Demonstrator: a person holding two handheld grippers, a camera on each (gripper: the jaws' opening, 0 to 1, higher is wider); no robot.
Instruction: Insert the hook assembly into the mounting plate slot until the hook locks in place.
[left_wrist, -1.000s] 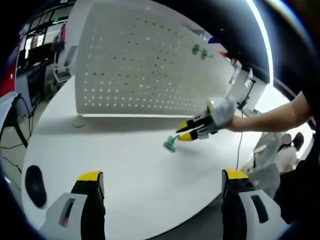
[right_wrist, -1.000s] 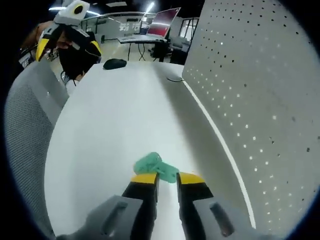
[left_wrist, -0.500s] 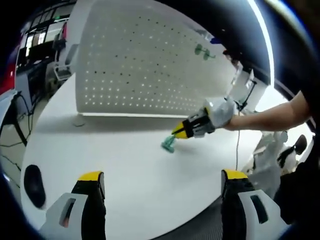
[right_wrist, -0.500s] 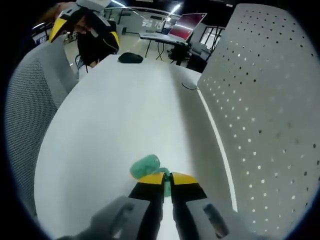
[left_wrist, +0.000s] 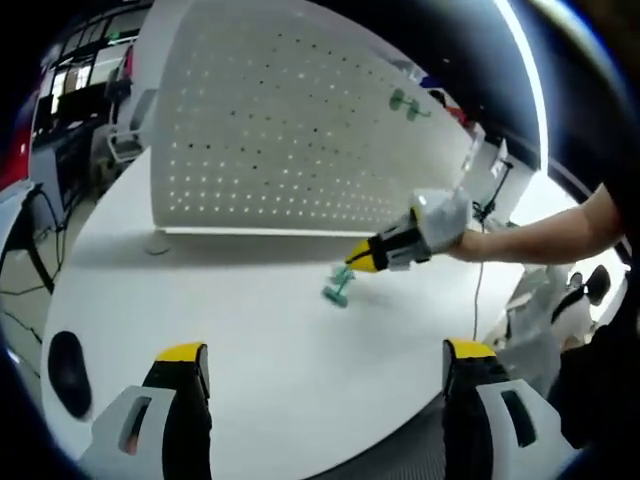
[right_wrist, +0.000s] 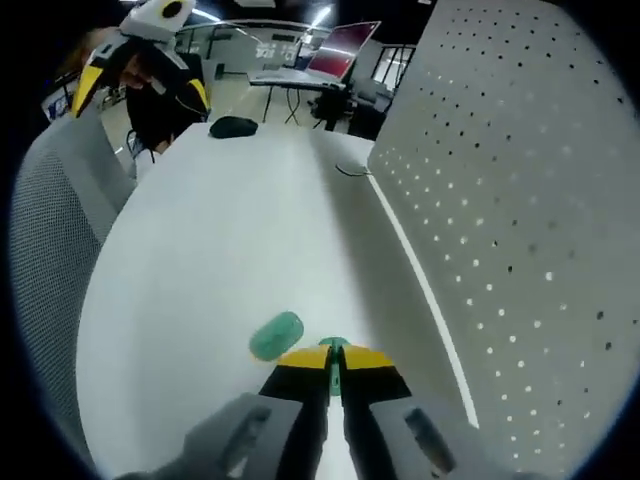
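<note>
White tabletop (left_wrist: 250, 330) carries an upright perforated mounting plate (left_wrist: 300, 130) along its far side. Your left gripper (left_wrist: 325, 385) hangs low with jaws spread wide — nothing between them. Your right gripper (right_wrist: 333, 358) is pinched onto the green hook assembly (right_wrist: 276, 335), near the plate's base — not inserted.

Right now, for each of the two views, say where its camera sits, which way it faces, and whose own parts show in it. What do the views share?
Left gripper view: rides the open left gripper, facing across the white table to the pegboard; a bare forearm shows.
Right gripper view: rides the right gripper, shut on the green hook, facing along the table.
Shared: table, pegboard, hook, both grippers.
</note>
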